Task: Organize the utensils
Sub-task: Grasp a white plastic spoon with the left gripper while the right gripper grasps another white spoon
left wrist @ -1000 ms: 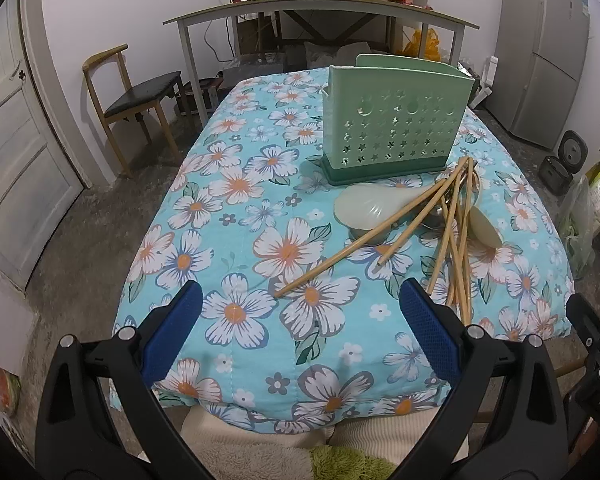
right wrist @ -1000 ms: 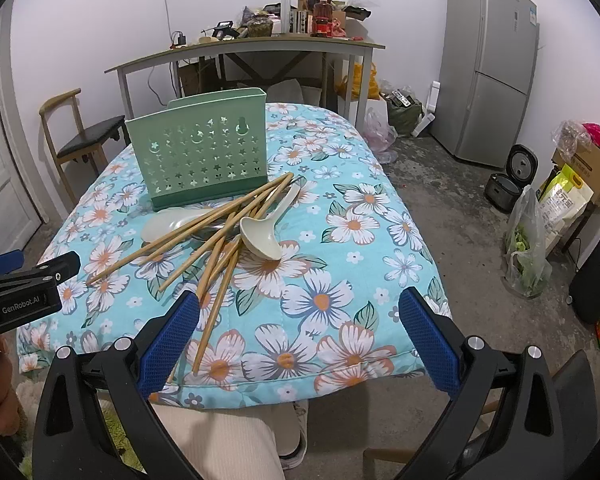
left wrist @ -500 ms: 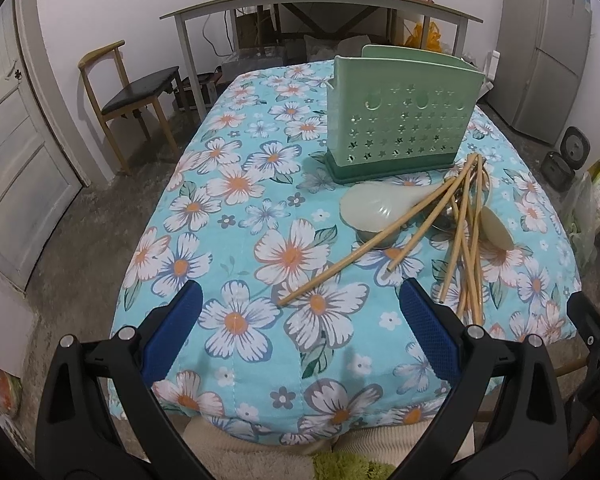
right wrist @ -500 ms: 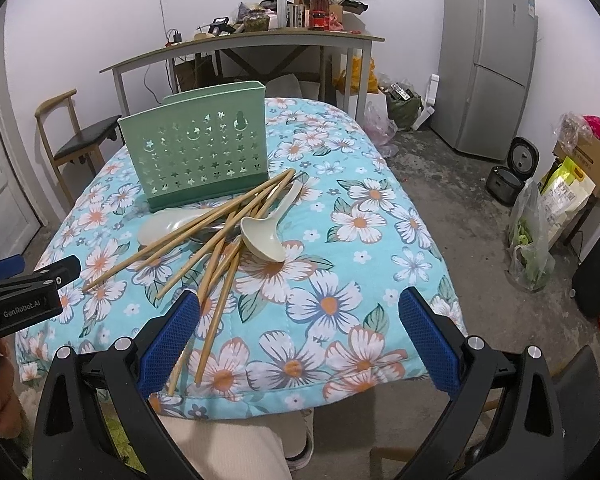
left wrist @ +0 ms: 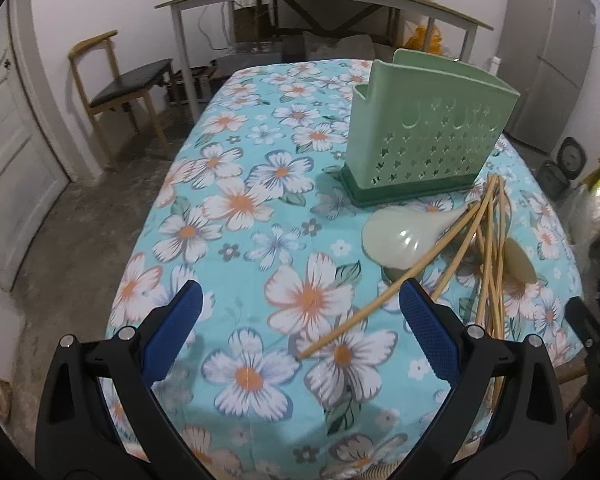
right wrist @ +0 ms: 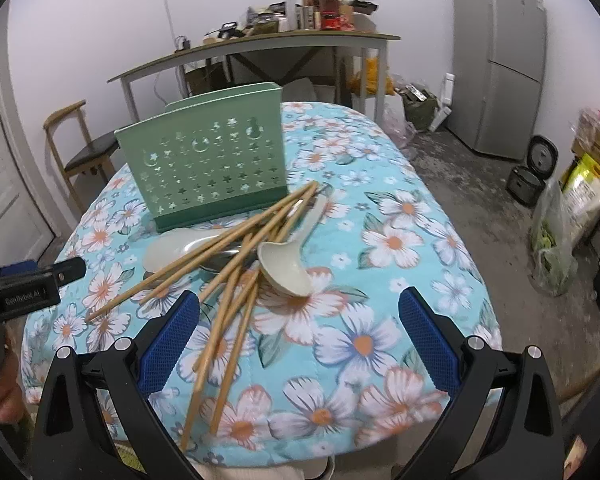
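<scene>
I take the pale green perforated plastic utensil caddy (right wrist: 210,172) as my landmark; it stands upright on the table under its turquoise quilted floral cloth (right wrist: 400,240). Directly in front of the caddy lies the heap: a flat pale green plastic rice paddle (left wrist: 404,236), a deep cream soup ladle (right wrist: 286,266) and the fan of long bamboo chopsticks (right wrist: 236,272) crossing over both. My left gripper (left wrist: 300,332) hovers near the front edge of the cloth, jaws spread wide and empty, one chopstick's tip lying between them; my right gripper (right wrist: 298,336) is equally wide and empty. I judge the chopsticks light, stiff and prone to rolling, so I would pinch one at mid-length. The glossy ladle looks slippery; its handle nearer the caddy seems the safest hold.
</scene>
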A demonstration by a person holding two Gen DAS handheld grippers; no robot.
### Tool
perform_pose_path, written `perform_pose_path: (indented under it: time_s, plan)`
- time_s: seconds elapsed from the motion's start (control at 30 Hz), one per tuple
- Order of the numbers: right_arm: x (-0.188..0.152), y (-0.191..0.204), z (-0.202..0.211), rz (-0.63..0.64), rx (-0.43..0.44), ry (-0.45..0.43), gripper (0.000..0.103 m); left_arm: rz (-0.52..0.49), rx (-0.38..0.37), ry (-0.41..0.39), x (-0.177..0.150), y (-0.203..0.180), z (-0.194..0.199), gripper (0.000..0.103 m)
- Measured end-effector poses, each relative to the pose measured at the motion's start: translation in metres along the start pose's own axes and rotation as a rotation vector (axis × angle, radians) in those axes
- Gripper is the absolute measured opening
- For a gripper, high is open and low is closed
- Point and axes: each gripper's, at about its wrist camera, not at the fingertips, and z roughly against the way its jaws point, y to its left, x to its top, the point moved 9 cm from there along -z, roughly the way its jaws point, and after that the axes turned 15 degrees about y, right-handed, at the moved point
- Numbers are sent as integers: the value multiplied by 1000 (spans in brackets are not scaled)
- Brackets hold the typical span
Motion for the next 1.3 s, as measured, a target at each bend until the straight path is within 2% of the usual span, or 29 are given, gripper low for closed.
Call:
perform_pose_path:
  time_s: [0.13, 0.23, 0.4, 0.6, 0.87, 1.03, 1.1, 1.17, 1.3]
  plan:
    - [9, 14, -3, 41, 11, -10, 97, -39, -111, -15, 11, -2, -6, 95]
    - [13, 20, -7, 55, 20, -6, 97, -49, -228, -18, 19, -5, -10, 95]
    - [17, 23, -12, 68, 27, 13, 97, -53, -312, 1, 29, -10, -19, 95]
    - [24, 20, -20, 69, 12, 29, 95, -94, -345, 6, 38, -15, -30, 95]
    - [28, 25, -38, 78, 9, 69, 74, -160, -349, 26, 48, -19, -46, 95]
    - [28, 27, -50, 76, 22, 96, 61, -196, -376, 45, 49, -30, -54, 95]
    - [28, 27, -55, 73, 27, 107, 56, -206, -396, 53, 49, -35, -56, 91]
    - [28, 26, -57, 68, 36, 115, 49, -209, -418, 74, 47, -39, -59, 76]
    - [26, 24, -60, 66, 51, 122, 41, -198, -437, 107, 46, -43, -65, 64]
